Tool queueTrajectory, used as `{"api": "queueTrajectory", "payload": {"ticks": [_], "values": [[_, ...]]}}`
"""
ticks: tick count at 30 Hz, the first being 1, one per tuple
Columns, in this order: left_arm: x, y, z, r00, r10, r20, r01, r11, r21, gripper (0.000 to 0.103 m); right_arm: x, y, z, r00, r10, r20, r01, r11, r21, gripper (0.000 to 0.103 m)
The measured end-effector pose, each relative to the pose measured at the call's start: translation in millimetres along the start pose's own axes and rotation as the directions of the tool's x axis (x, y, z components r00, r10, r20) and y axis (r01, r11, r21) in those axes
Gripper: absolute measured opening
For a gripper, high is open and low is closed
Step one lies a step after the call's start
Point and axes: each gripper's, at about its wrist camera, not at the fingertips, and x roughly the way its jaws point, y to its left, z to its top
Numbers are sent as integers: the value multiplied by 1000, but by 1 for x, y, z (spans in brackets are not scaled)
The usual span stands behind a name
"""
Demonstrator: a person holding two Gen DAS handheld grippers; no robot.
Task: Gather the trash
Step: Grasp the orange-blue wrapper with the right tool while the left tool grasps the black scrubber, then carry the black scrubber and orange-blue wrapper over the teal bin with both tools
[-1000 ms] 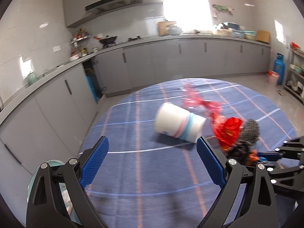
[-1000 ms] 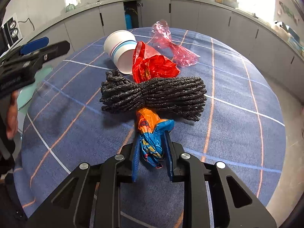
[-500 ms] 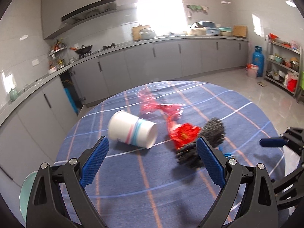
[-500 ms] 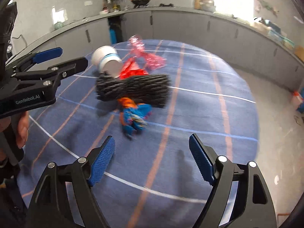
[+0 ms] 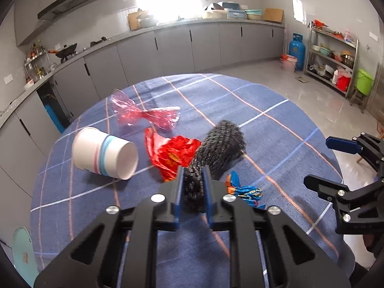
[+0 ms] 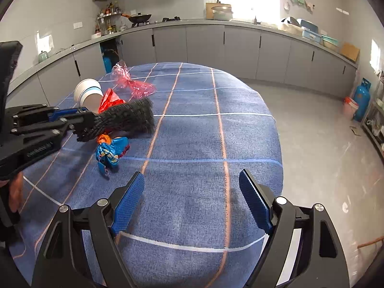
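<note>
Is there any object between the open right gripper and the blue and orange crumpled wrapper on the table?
Nothing visible blocks it. Only bare blue checked tablecloth lies between the open right gripper and the blue and orange crumpled wrapper. The black foam net lies beyond the wrapper.

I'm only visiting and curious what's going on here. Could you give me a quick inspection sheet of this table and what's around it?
Surface: round table under a blue checked cloth.
Job's things: paper cup on its side; pink cellophane wrapper; red wrapper; dark mesh bundle; blue-orange wrapper.
Clutter: nothing seen besides the trash.
Grippers: left tongs shut on the dark mesh bundle's near end; right tongs open, nothing between them.
Cables: nothing seen.
Surroundings: grey kitchen cabinets, blue gas cylinder, metal shelf rack, green bucket.
</note>
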Motion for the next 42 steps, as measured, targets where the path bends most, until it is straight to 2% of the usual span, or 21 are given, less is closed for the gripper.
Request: {"api": "queueTrajectory", "payload": {"ticks": [6,13,17,19,20,21,22,23,25,29,32,37,42], "values": [[-44,28,0,995,35,88,-29,997,-70,12,2,26,10,998,56,6,-56,998,-39,80],[-85,80,-27,976,183,120,-158,969,-192,12,31,72,33,988,147,-44,-152,979,-139,78],[-89,105,-48,964,252,87,-223,941,-255,12,54,84,42,978,158,-136,-178,972,-154,63],[-88,113,-56,961,267,69,-240,932,-273,12,62,86,41,972,155,-177,-183,971,-152,50],[-86,116,-59,962,265,61,-237,929,-284,12,64,86,39,968,159,-195,-190,969,-156,37],[-85,119,-63,961,271,52,-244,924,-293,12,65,89,38,965,159,-209,-194,968,-160,29],[-83,121,-66,960,278,43,-253,920,-298,12,64,91,36,964,160,-211,-196,967,-164,27],[-81,122,-69,960,277,36,-254,918,-306,12,62,92,35,963,164,-211,-201,965,-166,20],[-82,125,-73,959,282,33,-257,912,-318,12,53,97,34,968,163,-191,-197,965,-176,19],[-96,128,-75,953,297,55,-263,906,-332,12,23,108,38,983,156,-93,-171,965,-196,19],[-111,133,-76,943,323,74,-280,896,-343,12,9,119,47,982,186,-34,-189,961,-201,19],[-139,154,-85,912,402,85,-343,857,-384,12,9,158,70,954,298,14,-289,936,-201,19],[-157,178,-97,873,484,55,-428,817,-387,12,26,201,89,919,394,9,-386,903,-192,19]]}}
